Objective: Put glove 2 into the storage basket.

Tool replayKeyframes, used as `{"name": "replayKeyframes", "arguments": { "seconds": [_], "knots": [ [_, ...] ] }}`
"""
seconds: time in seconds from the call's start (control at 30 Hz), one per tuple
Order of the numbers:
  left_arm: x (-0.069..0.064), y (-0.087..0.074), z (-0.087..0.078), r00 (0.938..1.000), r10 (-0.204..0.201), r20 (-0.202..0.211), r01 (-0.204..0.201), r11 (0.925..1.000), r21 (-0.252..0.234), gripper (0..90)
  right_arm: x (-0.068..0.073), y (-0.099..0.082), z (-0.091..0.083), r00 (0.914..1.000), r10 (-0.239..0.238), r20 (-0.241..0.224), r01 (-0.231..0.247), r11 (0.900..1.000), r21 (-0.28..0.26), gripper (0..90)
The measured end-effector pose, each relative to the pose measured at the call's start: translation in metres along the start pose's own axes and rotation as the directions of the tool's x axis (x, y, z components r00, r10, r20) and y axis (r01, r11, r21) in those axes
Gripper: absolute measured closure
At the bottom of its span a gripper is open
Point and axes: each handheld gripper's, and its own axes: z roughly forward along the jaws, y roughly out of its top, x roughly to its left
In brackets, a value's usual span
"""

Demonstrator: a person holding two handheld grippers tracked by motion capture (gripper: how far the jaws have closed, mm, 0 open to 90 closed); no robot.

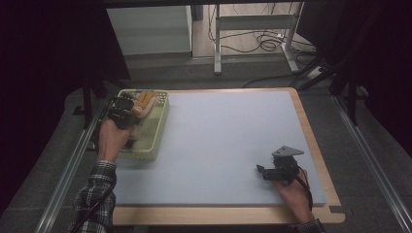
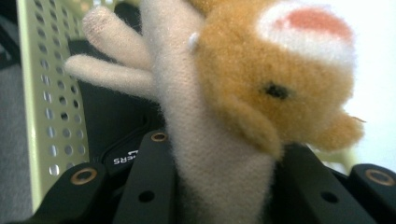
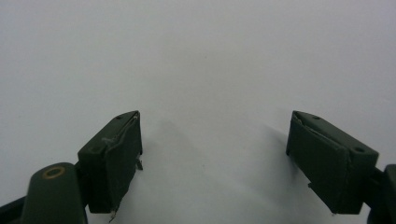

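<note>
Left hand (image 1: 111, 138) at left-center of high view, plaid sleeve (image 1: 94, 194) below it, reaching up over pale green basket (image 1: 158, 131). Left gripper (image 1: 127, 109) clamped on plush toy (image 1: 145, 103) — orange and cream. In left gripper view, 2 jaws press cream body of toy at bottom center, orange head at upper right, perforated basket wall at left.

Right hand (image 1: 293, 194) at lower right of high view. Right gripper (image 1: 262, 171) low over blue-grey mat (image 1: 223, 141) — jaws wide apart, nothing between them.
</note>
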Motion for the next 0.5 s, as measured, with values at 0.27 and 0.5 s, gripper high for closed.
{"name": "replayKeyframes", "arguments": {
  "seconds": [0.27, 0.5],
  "knots": [
    [-0.001, 0.004, 0.045, 1.0000, -0.003, -0.004, 0.003, 0.9974, 0.073, 72.3, 0.000, 0.000, 0.000, 1.0000, 0.001, 0.000, -0.001, 1.0000, -0.001, 17.8],
    [-0.016, 0.015, 0.074, 0.9966, 0.013, 0.082, -0.021, 0.9948, 0.100, 66.2, 0.000, 0.000, 0.000, 1.0000, 0.000, 0.000, 0.000, 1.0000, 0.000, 17.8]
  ]
}}
